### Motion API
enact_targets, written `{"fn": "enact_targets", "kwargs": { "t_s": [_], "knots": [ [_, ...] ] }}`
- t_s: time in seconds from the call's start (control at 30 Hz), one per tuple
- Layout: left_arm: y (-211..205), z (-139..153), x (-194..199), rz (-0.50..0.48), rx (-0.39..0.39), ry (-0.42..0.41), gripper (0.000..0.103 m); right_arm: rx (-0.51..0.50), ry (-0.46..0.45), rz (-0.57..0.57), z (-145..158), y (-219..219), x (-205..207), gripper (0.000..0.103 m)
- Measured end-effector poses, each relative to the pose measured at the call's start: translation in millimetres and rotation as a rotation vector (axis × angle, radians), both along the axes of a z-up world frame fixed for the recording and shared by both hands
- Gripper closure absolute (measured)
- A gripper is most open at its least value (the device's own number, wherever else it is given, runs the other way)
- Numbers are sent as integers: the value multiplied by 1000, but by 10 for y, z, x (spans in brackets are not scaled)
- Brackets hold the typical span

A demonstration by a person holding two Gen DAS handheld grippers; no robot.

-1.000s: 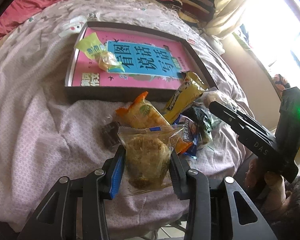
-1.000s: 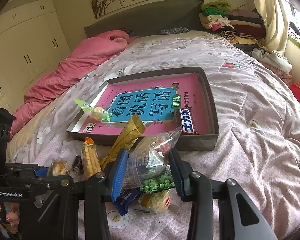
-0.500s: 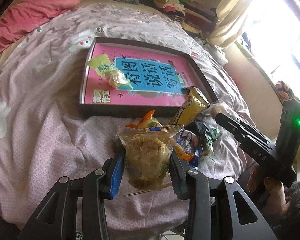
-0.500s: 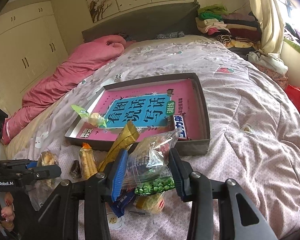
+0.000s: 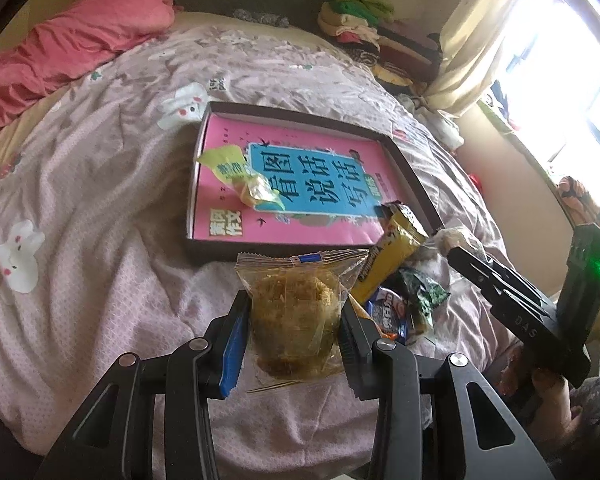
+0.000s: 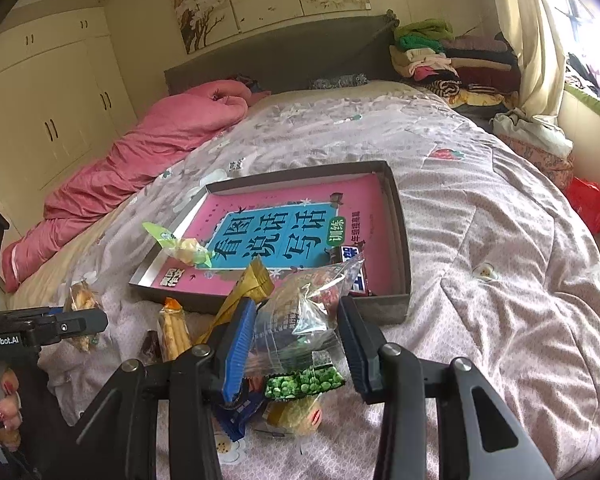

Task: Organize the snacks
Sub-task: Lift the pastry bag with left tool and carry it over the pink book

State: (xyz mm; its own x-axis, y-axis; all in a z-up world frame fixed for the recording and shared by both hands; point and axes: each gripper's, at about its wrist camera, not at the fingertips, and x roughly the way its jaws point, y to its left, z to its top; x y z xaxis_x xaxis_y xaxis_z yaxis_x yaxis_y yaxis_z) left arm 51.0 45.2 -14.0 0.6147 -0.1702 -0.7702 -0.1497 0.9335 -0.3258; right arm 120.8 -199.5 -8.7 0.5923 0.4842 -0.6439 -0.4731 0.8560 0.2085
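My left gripper (image 5: 294, 308) is shut on a clear-wrapped brown floss pastry (image 5: 296, 300) and holds it above the bed, short of the tray. The dark tray (image 5: 284, 250) holds a pink book, a green-yellow candy (image 5: 244, 180) and a chocolate bar (image 6: 354, 268). My right gripper (image 6: 296, 308) is shut on a clear bag of mixed snacks (image 6: 304, 296) just before the tray's near wall (image 6: 384, 308). Below it lie a green pea packet (image 6: 304, 384), a blue packet (image 5: 388, 312) and a yellow bar (image 5: 392, 252). An orange-tipped snack (image 6: 174, 328) stands to the left.
The lilac bedspread (image 6: 500, 300) spreads wide to the right of the tray. A pink quilt (image 6: 140, 160) lies along the far left. Folded clothes (image 6: 440, 56) are stacked by the headboard, under a curtain. A person's hand (image 5: 548, 396) grips the right tool.
My left gripper has risen and tipped back with the pastry, so more of the bed and tray shows and the orange-tipped snack is hidden behind it. The right gripper has hardly moved.
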Motion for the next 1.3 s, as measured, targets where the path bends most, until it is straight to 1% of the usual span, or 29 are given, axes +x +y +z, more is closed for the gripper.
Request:
{"fn": "enact_targets", "kwargs": {
  "t_s": [0.33, 0.47, 0.63, 1.03, 1.3],
  "knots": [
    [121, 94, 51, 41, 17, -42, 61, 4, -29, -12, 65, -46, 20, 60],
    [143, 109, 75, 50, 12, -50, 61, 3, -39, -22, 83, -74, 36, 60],
    [174, 88, 148, 58, 6, -48, 61, 5, -42, -42, 92, -119, 70, 60],
    [263, 159, 341, 85, 12, -81, 61, 6, -56, -85, 124, -214, 146, 60],
    [250, 145, 476, 82, 29, -92, 61, 5, -65, -110, 134, -268, 196, 60]
  ]
}}
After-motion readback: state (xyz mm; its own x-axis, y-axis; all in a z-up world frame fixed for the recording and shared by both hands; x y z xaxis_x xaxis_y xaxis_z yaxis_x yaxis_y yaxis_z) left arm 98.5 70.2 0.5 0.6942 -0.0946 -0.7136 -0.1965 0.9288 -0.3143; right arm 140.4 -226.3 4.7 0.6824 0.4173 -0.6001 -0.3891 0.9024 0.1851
